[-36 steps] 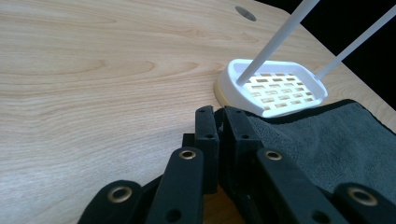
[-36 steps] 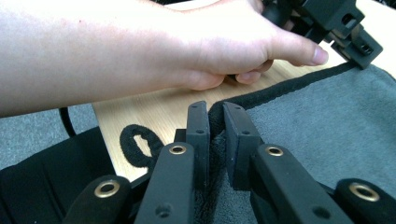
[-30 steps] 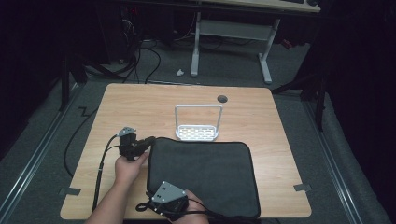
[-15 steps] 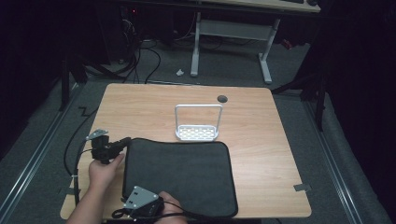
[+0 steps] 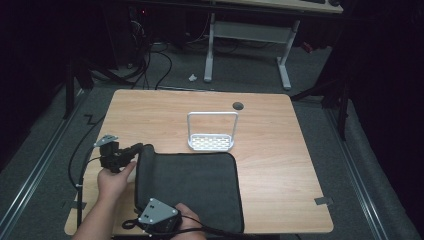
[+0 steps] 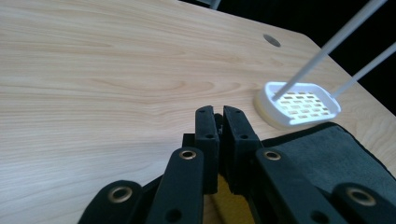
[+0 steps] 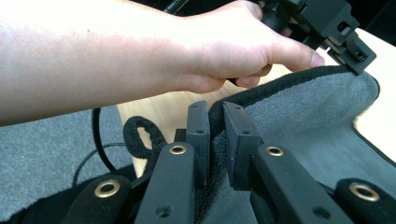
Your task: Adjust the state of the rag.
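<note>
Both tools are clamped on the mat (image 5: 195,192), a dark grey cloth lying on the near half of the table (image 5: 280,150). The left tool (image 5: 134,149) pinches the mat's far left corner, jaws almost together with the cloth edge between them; in the left gripper view that tool (image 6: 223,114) points across bare wood. The right tool (image 5: 150,212) sits at the near left edge, and in the right gripper view its jaws (image 7: 215,112) are squeezed on a fold of the grey fabric (image 7: 303,121). The left edge of the mat is lifted and curled over, standing up off the wood between the two grips.

The only container is the white rack (image 5: 211,141), a small perforated tray with a tall wire hoop, standing just past the mat's far edge; its slotted floor (image 6: 303,103) holds nothing.

The mat's near edge lies close to the table's front edge, and its right edge stops well short of the right side. Bare wood spreads to the right, behind the rack and along the far left. A round cable hole (image 5: 238,105) sits near the far edge. The left hand (image 7: 224,44) wraps its handle just above the raised hem.
</note>
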